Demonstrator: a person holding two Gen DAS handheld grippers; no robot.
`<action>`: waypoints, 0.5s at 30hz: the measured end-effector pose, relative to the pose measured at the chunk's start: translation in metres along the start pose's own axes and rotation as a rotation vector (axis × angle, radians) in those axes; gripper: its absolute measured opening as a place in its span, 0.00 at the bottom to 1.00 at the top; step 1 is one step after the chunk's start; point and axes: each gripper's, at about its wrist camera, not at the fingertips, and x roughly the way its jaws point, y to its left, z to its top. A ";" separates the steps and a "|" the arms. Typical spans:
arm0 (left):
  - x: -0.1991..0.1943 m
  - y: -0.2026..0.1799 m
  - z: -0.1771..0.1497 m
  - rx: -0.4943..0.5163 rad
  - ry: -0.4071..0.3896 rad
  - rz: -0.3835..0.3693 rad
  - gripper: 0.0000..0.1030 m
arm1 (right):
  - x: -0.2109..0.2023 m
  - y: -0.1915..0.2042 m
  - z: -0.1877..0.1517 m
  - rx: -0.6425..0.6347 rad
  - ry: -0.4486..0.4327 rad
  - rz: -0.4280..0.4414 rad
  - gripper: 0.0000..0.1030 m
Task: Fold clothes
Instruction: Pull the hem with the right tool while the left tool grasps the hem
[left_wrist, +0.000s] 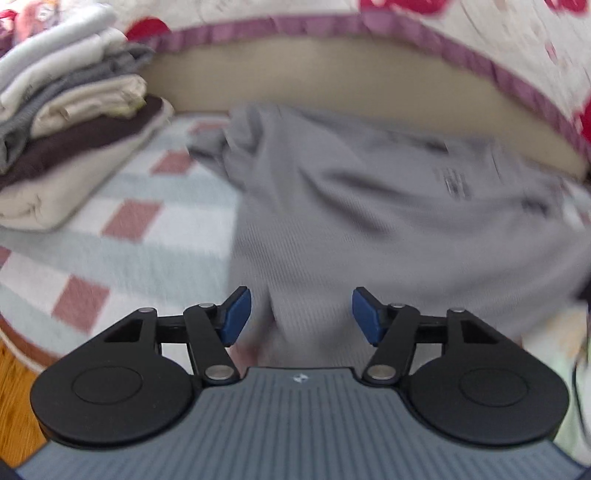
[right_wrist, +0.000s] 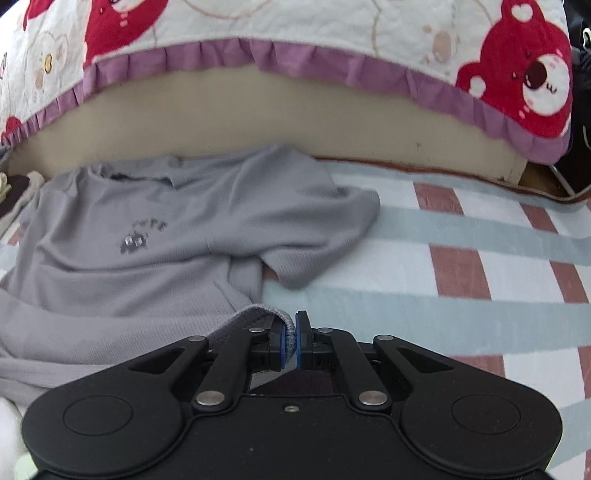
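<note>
Left wrist view: the left gripper (left_wrist: 301, 314) is held spread above the grey shirt (left_wrist: 369, 221) – nothing pinched. Right wrist view: the shirt's hem is pinched by the right gripper (right_wrist: 291, 341) – the rest is spread toward the checked blanket's (right_wrist: 461, 266) far edge

The left tongs (left_wrist: 301, 314) have black linkage arms with silver rivets, round black discs either side, blue pads on the fingers (left_wrist: 234, 314), and a grey ribbed body bearing a small white mark. The right tongs (right_wrist: 294, 339) are black throughout, with blue pads and one small screw.
</note>
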 end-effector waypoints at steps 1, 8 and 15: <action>0.008 0.002 0.007 0.000 0.002 0.020 0.59 | 0.002 -0.002 -0.004 0.005 0.012 0.000 0.05; -0.016 0.014 0.024 -0.058 0.011 -0.143 0.38 | 0.007 -0.010 -0.020 0.019 0.028 0.004 0.05; -0.040 0.008 -0.016 -0.069 0.145 -0.180 0.81 | 0.005 -0.014 -0.023 0.061 -0.014 0.040 0.04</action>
